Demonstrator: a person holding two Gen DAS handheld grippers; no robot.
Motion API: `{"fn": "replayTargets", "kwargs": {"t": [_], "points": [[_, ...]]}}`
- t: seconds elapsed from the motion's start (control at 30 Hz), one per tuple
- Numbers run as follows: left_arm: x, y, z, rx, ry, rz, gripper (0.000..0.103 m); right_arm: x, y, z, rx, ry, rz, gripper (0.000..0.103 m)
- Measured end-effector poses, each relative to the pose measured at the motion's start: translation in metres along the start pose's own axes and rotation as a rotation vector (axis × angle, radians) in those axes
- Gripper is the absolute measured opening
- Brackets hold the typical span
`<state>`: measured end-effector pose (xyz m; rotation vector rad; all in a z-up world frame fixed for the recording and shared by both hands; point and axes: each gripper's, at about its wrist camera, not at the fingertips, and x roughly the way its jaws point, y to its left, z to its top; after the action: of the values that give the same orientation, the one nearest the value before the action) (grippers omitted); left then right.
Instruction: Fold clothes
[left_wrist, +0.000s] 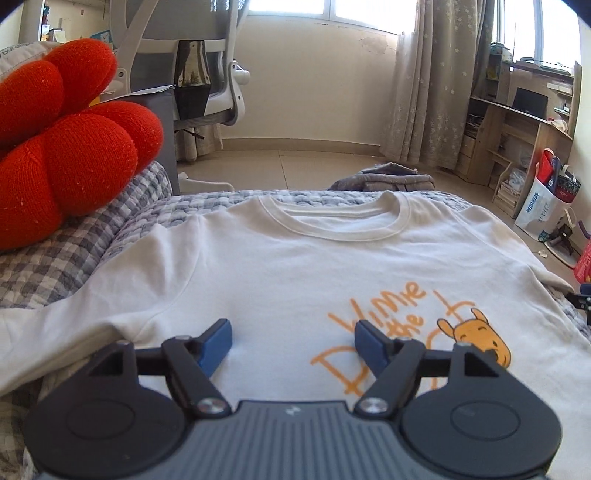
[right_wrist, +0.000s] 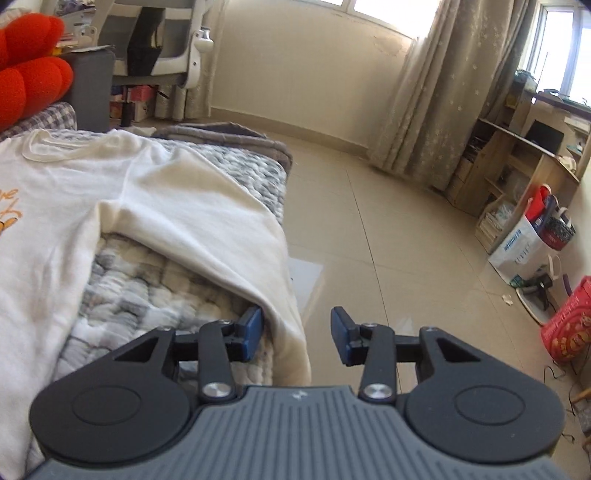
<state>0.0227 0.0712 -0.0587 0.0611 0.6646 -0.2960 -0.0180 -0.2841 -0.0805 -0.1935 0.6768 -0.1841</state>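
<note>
A white T-shirt (left_wrist: 280, 273) with an orange bear print (left_wrist: 476, 339) lies flat, front up, on a grey checked bed cover (left_wrist: 55, 258), collar (left_wrist: 340, 218) at the far end. My left gripper (left_wrist: 293, 341) hovers open just over the shirt's lower chest, nothing between its blue pads. In the right wrist view the shirt's right sleeve (right_wrist: 207, 221) drapes over the bed edge. My right gripper (right_wrist: 297, 332) is open at that edge, its left pad tucked under the sleeve's hem and the right pad over the floor.
A big red knitted cushion (left_wrist: 62, 147) sits on the bed at the left. An office chair (left_wrist: 207, 74) stands beyond the bed. A grey blanket (right_wrist: 229, 136) hangs off the far corner. Tiled floor (right_wrist: 406, 240), a wooden shelf desk (right_wrist: 517, 162) and bags (right_wrist: 532, 236) are to the right.
</note>
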Motion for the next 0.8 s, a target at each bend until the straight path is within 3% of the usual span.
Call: {"fn": "replayTargets", "kwargs": {"t": [0.13,0.4,0.63,0.8], "points": [[-0.016,-0.001,-0.011,0.027,0.019,-0.021,0.077,-0.005,-0.019,-0.010,0.075,0.078,-0.018,0.042],[-0.054,-0.002,-0.019,0.053,0.089,-0.035,0.077,-0.047,-0.020,-0.003,0.193,0.083,0.112,0.045],[-0.059,-0.022,0.001,0.028,0.040,-0.043,0.078,-0.075,0.030,0.019,0.191,0.044,0.295,0.053],[-0.032,-0.042,-0.009,0.049,0.084,0.038,0.078,-0.068,0.085,0.028,0.177,0.092,0.454,0.054]]}}
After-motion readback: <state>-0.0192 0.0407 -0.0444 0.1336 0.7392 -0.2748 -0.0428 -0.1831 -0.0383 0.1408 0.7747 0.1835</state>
